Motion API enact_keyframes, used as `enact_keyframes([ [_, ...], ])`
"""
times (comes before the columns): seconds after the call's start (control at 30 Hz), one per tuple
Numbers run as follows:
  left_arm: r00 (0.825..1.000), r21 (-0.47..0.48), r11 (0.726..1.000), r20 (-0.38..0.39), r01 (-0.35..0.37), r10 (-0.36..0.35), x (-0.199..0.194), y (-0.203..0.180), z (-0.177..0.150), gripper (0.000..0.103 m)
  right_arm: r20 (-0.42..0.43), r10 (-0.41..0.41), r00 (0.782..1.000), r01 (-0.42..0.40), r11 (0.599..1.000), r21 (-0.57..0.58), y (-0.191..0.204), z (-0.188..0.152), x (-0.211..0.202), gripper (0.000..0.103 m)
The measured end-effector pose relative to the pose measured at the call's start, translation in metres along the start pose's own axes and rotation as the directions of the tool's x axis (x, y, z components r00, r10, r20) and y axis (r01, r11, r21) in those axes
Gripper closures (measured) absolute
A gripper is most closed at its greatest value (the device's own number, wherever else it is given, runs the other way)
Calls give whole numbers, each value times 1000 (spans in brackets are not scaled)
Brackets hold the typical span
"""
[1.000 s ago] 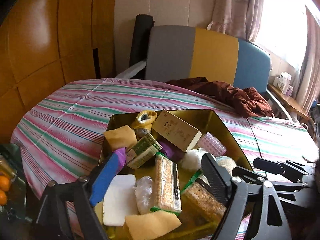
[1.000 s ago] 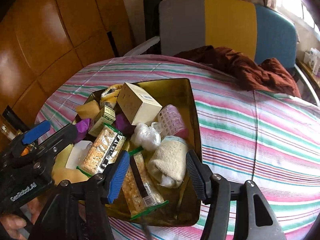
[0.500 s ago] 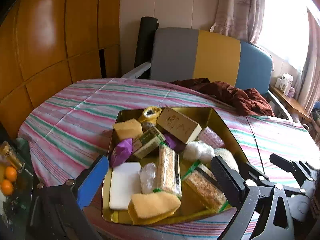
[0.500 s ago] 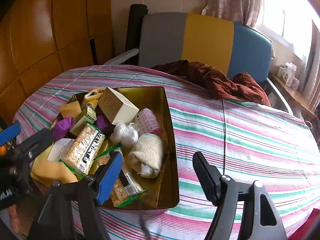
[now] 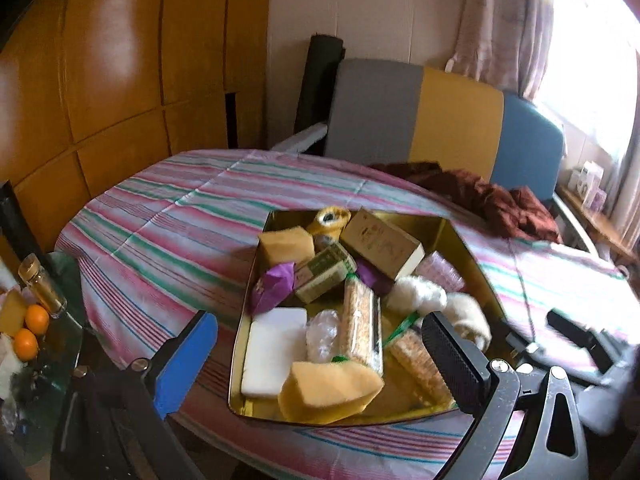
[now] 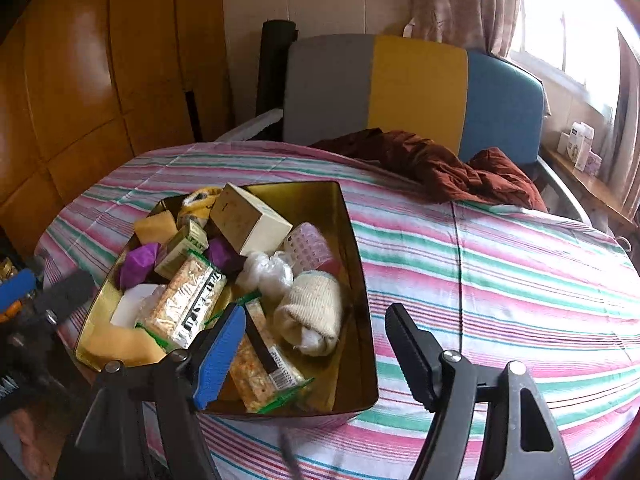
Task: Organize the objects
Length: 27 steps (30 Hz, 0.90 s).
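At the far left of the left wrist view, two oranges (image 5: 31, 330) and a small glass bottle (image 5: 40, 285) stand on a glass side table (image 5: 68, 344), beside the round table with the striped cloth (image 5: 160, 224). The left gripper (image 5: 320, 364) hangs over the near edge of this table with its jaws wide apart and nothing between them; the blue pad (image 5: 186, 364) is left of the tin and the black pad (image 5: 450, 360) is over its right part. The gold tin tray (image 5: 470, 248) sits on the cloth and is full: a white block (image 5: 272, 350) and a yellow sponge (image 5: 328, 388) at the near end, a cracker pack (image 5: 360, 330) in the middle, a purple wrapper (image 5: 274, 286), and a beige carton (image 5: 382, 244) at the far end. In the right wrist view, the right gripper (image 6: 310, 350) is also wide open and empty, above the near right corner of the tin tray (image 6: 360, 280), next to a rolled beige cloth (image 6: 314, 312). Further right, a dark red garment (image 6: 436, 164) lies at the far side of the table, before a grey, yellow and blue chair (image 6: 416, 88).
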State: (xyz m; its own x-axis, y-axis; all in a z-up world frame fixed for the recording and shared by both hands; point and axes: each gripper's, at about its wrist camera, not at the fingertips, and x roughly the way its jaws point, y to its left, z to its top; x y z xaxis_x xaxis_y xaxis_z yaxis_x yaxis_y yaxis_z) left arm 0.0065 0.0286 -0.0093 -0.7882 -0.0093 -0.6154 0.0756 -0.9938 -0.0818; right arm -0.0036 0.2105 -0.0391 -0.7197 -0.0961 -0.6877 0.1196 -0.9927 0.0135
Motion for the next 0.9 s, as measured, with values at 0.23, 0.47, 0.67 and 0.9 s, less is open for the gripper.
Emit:
enact_keyframes([
  [0.23, 1000, -11, 1000, 11, 15, -15, -4, 0, 1, 0, 1, -7, 1000, 7, 1000, -2, 0, 1, 0, 29],
  [0.47, 1000, -27, 999, -10, 27, -27, 0, 3, 0, 0, -9, -6, 1000, 6, 1000, -11, 3, 1, 2, 29],
  [0.67, 999, -33, 999, -19, 33, -34, 3, 3, -1, 0, -15, -9, 1000, 8, 1000, -18, 6, 1, 4, 29],
  [0.9, 999, -42, 999, -26, 25, -27, 6, 6, -3, 1, -22, -7, 1000, 6, 1000, -22, 8, 0, 7, 29],
])
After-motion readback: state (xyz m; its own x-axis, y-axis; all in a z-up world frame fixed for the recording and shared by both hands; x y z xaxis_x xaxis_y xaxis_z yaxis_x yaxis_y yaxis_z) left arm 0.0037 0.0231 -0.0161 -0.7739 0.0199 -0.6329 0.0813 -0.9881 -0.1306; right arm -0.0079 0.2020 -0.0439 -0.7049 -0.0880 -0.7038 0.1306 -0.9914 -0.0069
